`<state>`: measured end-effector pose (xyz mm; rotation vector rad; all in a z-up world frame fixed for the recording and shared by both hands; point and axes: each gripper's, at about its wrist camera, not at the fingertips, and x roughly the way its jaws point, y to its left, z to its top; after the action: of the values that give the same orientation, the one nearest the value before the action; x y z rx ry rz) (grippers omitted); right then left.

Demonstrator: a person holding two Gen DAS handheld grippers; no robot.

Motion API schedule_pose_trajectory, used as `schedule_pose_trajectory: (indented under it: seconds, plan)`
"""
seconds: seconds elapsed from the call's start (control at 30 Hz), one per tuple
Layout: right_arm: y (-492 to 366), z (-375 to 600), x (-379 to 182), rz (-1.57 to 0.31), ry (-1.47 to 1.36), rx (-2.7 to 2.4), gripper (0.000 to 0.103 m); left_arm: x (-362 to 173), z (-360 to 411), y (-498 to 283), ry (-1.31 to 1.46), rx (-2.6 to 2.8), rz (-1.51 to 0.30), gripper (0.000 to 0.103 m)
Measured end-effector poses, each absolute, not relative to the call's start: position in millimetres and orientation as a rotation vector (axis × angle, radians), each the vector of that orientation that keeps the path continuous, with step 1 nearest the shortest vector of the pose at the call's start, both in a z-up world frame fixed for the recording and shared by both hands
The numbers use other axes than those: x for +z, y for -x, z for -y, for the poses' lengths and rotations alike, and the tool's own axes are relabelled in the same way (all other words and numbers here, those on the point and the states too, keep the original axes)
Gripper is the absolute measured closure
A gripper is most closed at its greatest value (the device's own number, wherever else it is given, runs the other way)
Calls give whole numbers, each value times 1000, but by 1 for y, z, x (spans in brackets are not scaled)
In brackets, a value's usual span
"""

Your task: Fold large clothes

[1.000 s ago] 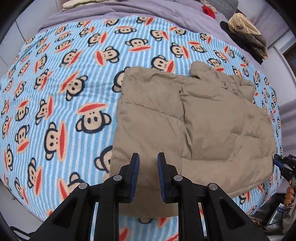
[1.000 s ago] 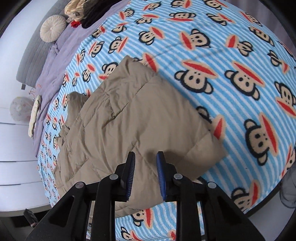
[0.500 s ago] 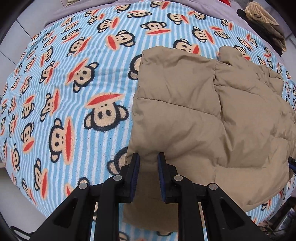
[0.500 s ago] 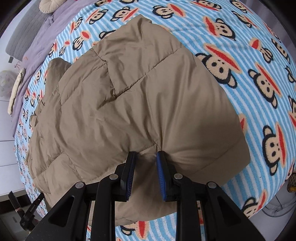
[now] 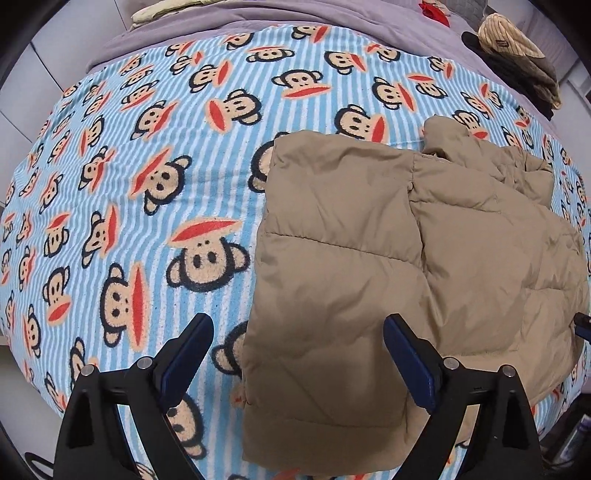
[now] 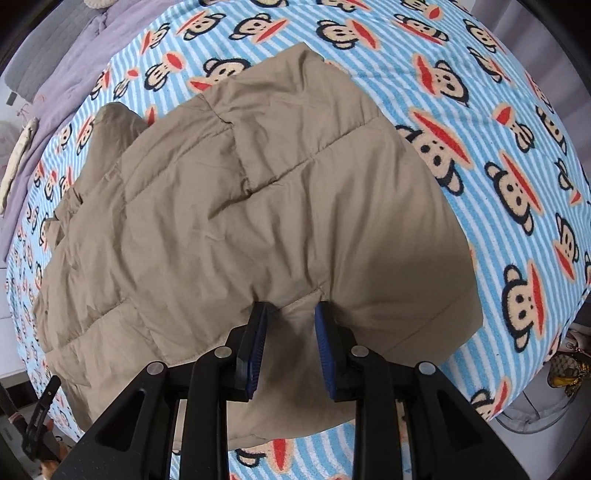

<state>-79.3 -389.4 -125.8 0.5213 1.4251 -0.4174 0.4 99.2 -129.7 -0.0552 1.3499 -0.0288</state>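
Note:
A folded tan puffer jacket [image 5: 388,266] lies on a bed covered by a blue-striped monkey-print blanket [image 5: 147,177]. My left gripper [image 5: 297,325] hovers over the jacket's near left edge. Its jaws are opening wide, and no pad touches the cloth below them. In the right wrist view the same jacket [image 6: 240,206] fills the middle. My right gripper [image 6: 290,310] points down into the jacket's near edge. Its jaws are opening and a low ridge of fabric sits between the pads, which do not pinch it.
A purple sheet [image 5: 332,14] covers the far end of the bed, with a pile of dark and striped clothes [image 5: 517,62] on it. The bed's edge drops off just below both grippers. A bag [image 6: 569,369] sits on the floor at the right.
The left gripper's jaws have sprung from nearly shut to wide apart. The right gripper has come down onto the jacket's near edge and its jaws have parted a little.

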Motion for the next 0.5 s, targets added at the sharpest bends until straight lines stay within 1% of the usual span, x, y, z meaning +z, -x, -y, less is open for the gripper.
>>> schedule_pose_trajectory:
  seconds: [0.03,0.07,0.1,0.13,0.3,0.37,0.4,0.43,0.5]
  plan:
    - [76,384,-122,-1417,-522,-402,56,-129,-98,-1,49,-27,-1345,9]
    - [73,379,-119,-1410,-522,-387,52,-129,-98,-1,41,-26,-1342,9]
    - [70,373,-117,-1404,-519,-371,45,-129,-98,-2,37,-26,-1341,9]
    - [66,366,-114,-1399,-512,-354,40,-130,-98,-2,37,-29,-1344,9]
    - [45,334,-114,-1399,-513,-255,30,-132,-102,-4,38,-32,-1359,9]
    - [39,322,-115,-1395,-518,-218,29,-133,-104,-5,33,-21,-1364,9]
    - [38,316,-115,-1392,-520,-204,26,-134,-105,-5,29,-18,-1370,3]
    - [36,311,-115,-1387,-523,-191,17,-136,-107,-6,27,-15,-1376,0]
    - [38,300,-114,-1370,-532,-164,17,-137,-109,-7,29,-23,-1384,0]
